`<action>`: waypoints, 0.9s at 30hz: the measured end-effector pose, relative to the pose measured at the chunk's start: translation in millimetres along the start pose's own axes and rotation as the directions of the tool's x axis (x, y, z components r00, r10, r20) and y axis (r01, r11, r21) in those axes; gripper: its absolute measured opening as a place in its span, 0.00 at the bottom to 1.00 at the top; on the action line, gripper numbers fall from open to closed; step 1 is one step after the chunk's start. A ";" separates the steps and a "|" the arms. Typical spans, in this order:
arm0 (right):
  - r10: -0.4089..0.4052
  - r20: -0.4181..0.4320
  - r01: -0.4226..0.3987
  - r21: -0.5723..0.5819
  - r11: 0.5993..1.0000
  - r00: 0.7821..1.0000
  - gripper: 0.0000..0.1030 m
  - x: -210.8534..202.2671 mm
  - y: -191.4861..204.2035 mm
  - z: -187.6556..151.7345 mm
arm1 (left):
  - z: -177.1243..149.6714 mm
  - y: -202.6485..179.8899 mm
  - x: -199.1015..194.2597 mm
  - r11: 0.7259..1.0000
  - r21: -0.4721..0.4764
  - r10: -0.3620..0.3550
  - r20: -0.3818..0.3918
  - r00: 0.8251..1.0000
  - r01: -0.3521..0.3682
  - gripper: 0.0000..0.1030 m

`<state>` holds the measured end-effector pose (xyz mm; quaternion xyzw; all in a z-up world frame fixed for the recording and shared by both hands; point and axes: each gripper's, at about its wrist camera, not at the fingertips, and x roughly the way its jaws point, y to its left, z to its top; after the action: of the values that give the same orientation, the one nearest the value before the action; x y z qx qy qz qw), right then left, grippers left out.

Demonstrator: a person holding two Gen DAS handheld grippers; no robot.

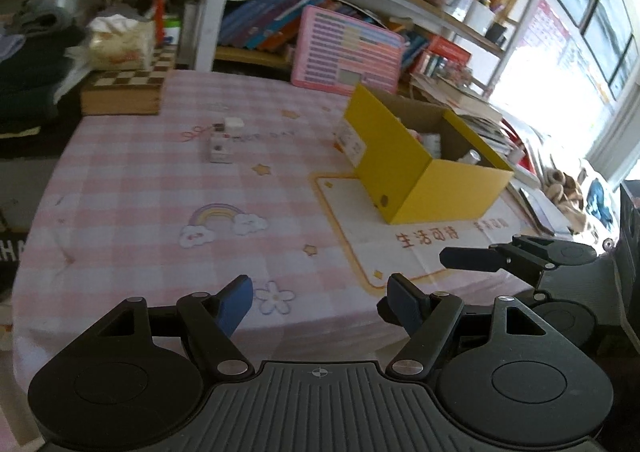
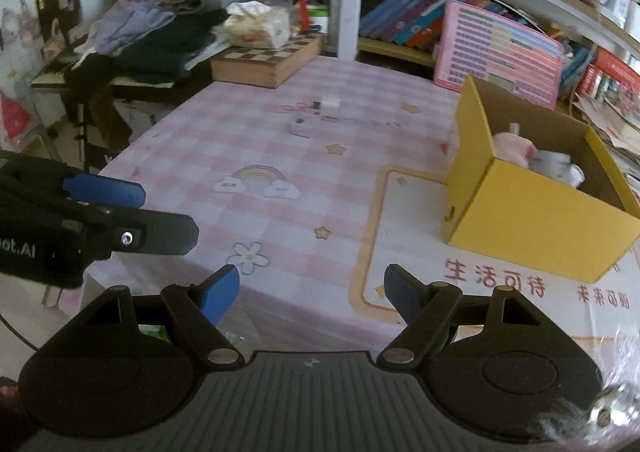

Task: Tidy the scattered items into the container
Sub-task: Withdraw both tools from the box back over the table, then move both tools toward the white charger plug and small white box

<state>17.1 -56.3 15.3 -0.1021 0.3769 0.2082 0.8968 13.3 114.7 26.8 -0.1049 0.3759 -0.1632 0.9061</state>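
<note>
Currently both grippers empty: left gripper has its jaws spread wide with nothing between the pads, right gripper likewise. Both hang over the near edge of the counter with its pink checked cloth. Yellow cardboard box stands open to my right on the white mat; a pink soft thing and some white items already lie inside. Still loose mid-counter, well apart from the box: a small white cube and just beside it a white block with a dark spot. Chessboard case sits at the far left corner.
</note>
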 end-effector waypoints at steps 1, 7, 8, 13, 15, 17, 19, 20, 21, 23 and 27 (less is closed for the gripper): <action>0.004 0.002 -0.004 -0.006 1.000 1.000 0.76 0.4 1.4 1.2 | 0.5 1.4 -1.0 1.000 -0.006 0.003 0.004 1.000 -0.003 0.74; 0.018 -0.001 -0.018 -0.023 1.000 1.000 0.76 4.5 -0.8 6.6 | 3.3 2.9 1.1 1.000 -0.021 0.011 0.010 1.000 -0.011 0.74; 0.021 -0.002 -0.021 -0.027 0.999 1.000 0.76 5.5 -1.6 7.2 | 3.8 3.0 2.2 1.000 -0.024 0.012 0.011 1.000 -0.012 0.74; 0.033 0.001 -0.033 -0.033 0.999 0.999 0.77 15.1 -7.5 13.8 | 9.3 4.7 10.3 0.999 -0.030 0.029 0.008 1.000 -0.029 0.74; 0.044 -0.003 -0.044 -0.042 0.998 0.999 0.77 21.3 -9.3 18.4 | 13.3 7.3 13.0 0.998 -0.039 0.042 0.013 0.999 -0.042 0.74; 0.055 -0.001 -0.055 -0.057 0.997 0.998 0.77 26.3 -11.0 24.1 | 18.0 10.2 17.1 0.997 -0.049 0.053 0.014 0.998 -0.052 0.74; 0.062 -0.003 -0.062 -0.067 0.996 0.998 0.78 32.2 -14.0 29.8 | 22.1 12.3 22.6 0.997 -0.057 0.060 0.011 0.998 -0.059 0.74; 0.066 -0.007 -0.066 -0.070 0.995 0.998 0.78 35.5 -16.1 32.3 | 24.1 13.0 25.5 0.996 -0.061 0.062 0.009 0.998 -0.062 0.74; 0.070 -0.011 -0.071 -0.073 0.995 0.997 0.78 39.0 -18.4 35.3 | 26.1 13.6 28.1 0.996 -0.064 0.064 0.007 0.998 -0.064 0.74; 0.076 -0.015 -0.077 -0.079 0.994 0.997 0.78 45.0 -22.0 40.5 | 30.7 15.0 33.5 0.995 -0.071 0.069 0.008 0.998 -0.068 0.74; 0.090 -0.022 -0.092 -0.102 0.990 0.996 0.78 56.9 -28.7 50.8 | 39.8 18.8 44.3 0.993 -0.090 0.082 0.009 0.997 -0.081 0.74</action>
<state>98.0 -47.8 10.4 -0.1328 0.3775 0.2674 0.8766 75.3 118.2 19.8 -0.1311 0.3808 -0.1085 0.9088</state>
